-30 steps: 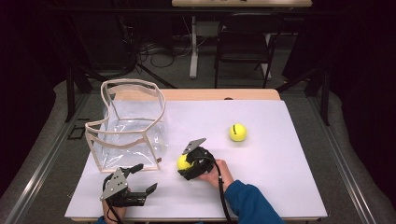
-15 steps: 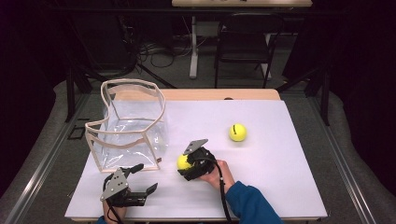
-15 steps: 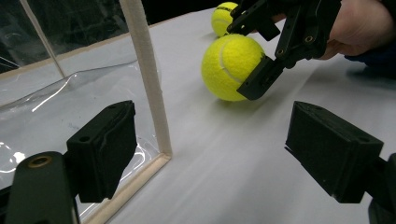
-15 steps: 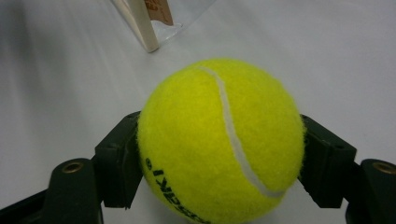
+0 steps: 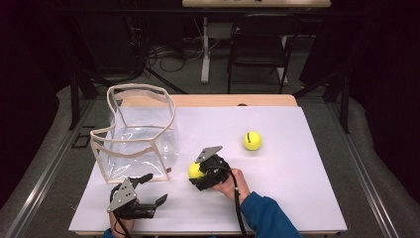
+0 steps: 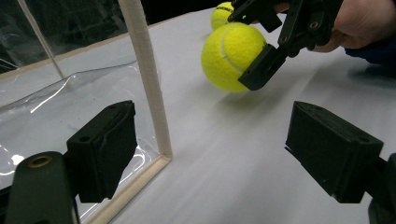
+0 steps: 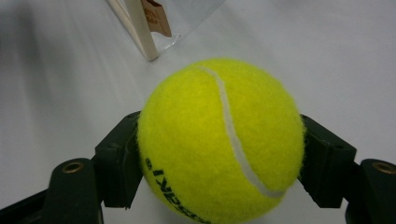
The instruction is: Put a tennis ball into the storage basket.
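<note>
My right gripper [image 5: 196, 173] is shut on a yellow tennis ball [image 5: 194, 170] and holds it just above the white table top, in front of the clear bag. In the right gripper view the ball [image 7: 219, 140] sits squeezed between both black pads. A second tennis ball [image 5: 252, 140] lies loose on the table farther back and to the right. My left gripper [image 5: 150, 190] stands open near the table's front edge, with nothing between its jaws. In the left gripper view its pads [image 6: 105, 149] frame the bag's corner and the held ball [image 6: 232, 56].
A clear plastic bag with cream trim [image 5: 136, 134] stands open-topped at the table's left, its corner post [image 6: 147, 79] close to my left gripper. The white table cover [image 5: 297, 173] ends at a wooden strip at the back. A chair [image 5: 260, 44] and cables sit beyond.
</note>
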Action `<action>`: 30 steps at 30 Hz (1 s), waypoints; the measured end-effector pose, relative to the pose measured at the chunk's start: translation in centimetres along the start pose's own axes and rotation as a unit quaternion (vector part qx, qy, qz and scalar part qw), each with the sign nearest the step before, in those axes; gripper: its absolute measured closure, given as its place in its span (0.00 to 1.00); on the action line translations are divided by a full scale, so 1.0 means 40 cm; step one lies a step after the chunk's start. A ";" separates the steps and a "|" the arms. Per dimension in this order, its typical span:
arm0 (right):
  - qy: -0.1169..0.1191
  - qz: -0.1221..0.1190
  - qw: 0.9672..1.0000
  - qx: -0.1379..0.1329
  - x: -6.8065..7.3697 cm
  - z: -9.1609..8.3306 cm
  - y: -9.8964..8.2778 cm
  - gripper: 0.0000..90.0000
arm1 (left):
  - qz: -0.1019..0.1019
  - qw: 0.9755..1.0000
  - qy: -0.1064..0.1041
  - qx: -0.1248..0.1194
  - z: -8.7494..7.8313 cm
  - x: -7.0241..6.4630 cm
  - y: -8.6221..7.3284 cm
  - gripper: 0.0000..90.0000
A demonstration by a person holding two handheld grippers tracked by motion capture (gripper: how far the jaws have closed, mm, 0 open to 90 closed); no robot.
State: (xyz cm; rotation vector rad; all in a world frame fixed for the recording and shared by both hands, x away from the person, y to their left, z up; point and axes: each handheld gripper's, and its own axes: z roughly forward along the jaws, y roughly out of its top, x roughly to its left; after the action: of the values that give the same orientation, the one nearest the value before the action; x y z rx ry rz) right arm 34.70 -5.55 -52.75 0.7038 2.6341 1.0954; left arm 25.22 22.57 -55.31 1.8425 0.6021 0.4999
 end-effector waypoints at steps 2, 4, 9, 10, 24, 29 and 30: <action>0.000 0.001 1.000 -0.002 0.000 -0.009 0.003 0.29 | -0.001 1.000 0.001 0.000 0.000 0.000 0.000 0.18; -0.001 0.000 1.000 -0.007 -0.001 -0.019 0.007 0.29 | -0.002 1.000 0.001 -0.001 0.000 0.000 -0.001 0.18; -0.002 0.002 1.000 -0.012 -0.006 -0.036 0.016 0.29 | -0.001 1.000 0.000 0.000 0.000 0.000 0.000 0.18; -0.002 0.002 1.000 -0.014 -0.007 -0.038 0.017 0.29 | -0.001 1.000 0.000 -0.001 0.000 -0.001 0.000 0.18; -0.006 0.001 1.000 -0.003 -0.029 -0.055 0.027 0.29 | -0.002 1.000 0.000 0.002 0.001 0.000 -0.001 0.18; -0.012 -0.002 1.000 0.004 -0.040 -0.065 0.036 0.29 | -0.001 1.000 -0.002 0.002 0.001 0.000 0.000 0.18; -0.013 -0.001 1.000 0.004 -0.042 -0.067 0.037 0.29 | -0.001 1.000 -0.002 0.001 0.000 0.000 0.000 0.18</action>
State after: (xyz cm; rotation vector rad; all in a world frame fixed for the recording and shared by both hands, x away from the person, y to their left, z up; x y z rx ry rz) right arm 35.71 -7.12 -49.79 0.7114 2.6187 1.0685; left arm 25.22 22.56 -55.32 1.8446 0.6021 0.4935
